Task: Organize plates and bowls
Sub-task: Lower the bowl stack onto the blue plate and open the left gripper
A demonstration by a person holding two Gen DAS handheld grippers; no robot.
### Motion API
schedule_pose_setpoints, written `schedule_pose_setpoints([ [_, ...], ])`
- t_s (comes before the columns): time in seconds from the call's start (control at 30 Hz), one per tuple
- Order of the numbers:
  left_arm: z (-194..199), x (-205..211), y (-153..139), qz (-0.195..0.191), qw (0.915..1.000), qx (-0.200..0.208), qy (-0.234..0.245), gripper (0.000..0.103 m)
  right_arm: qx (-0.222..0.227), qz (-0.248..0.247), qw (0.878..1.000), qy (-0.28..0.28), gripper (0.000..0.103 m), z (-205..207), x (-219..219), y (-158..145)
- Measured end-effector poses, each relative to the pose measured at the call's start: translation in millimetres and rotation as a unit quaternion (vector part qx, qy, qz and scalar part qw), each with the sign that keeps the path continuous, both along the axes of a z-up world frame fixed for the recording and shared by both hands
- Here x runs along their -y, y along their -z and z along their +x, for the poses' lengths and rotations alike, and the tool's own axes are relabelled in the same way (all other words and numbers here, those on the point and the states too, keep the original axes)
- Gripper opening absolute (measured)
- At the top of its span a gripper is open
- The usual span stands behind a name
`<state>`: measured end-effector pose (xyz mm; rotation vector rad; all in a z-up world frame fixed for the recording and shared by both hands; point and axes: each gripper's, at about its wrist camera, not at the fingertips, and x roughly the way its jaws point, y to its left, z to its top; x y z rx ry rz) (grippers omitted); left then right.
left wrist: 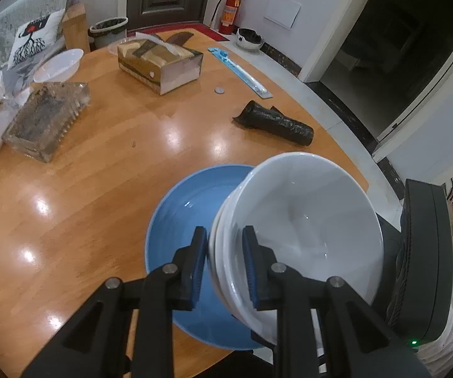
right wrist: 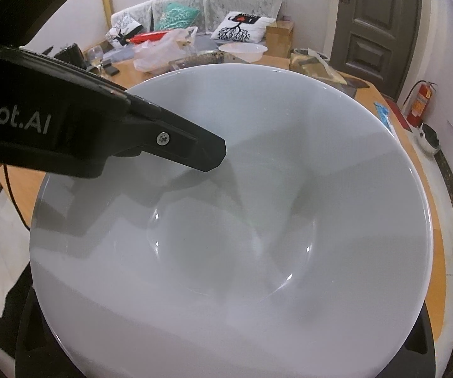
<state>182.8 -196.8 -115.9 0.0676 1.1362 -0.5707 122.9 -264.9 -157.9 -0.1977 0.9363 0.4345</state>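
Left gripper (left wrist: 223, 264) pinches the rim of the stacked white bowls (left wrist: 302, 220), tilted over the blue plate (left wrist: 182, 220).
Risk: one-sided rim grip, stack could slide apart or clip the plate. Right gripper's jaw state: cannot tell.

Stacked bowls (left wrist: 302, 230): between the left gripper (left wrist: 223, 261) fingers, tilted.
Plate (left wrist: 182, 220): on the worktop (left wrist: 100, 189), just left of the bowls.
Tissue box (left wrist: 160, 63): far ahead.
Bag roll (left wrist: 276, 123): ahead, between plate and tissue box.
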Motion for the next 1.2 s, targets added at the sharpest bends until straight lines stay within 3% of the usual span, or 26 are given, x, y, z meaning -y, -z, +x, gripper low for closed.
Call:
schedule_pose_setpoints([
  [0.5, 13, 2, 24, 0.007, 0.9998, -0.018, -0.004, 0.019, -0.025, -0.005, 1.0, -0.001, 0.102, 10, 2, 17],
  [1.2, 7, 1, 21, 0.008, 0.9999, -0.006, -0.005, 0.022, -0.032, -0.02, 0.999, -0.008, 0.101, 7, 3, 17],
])
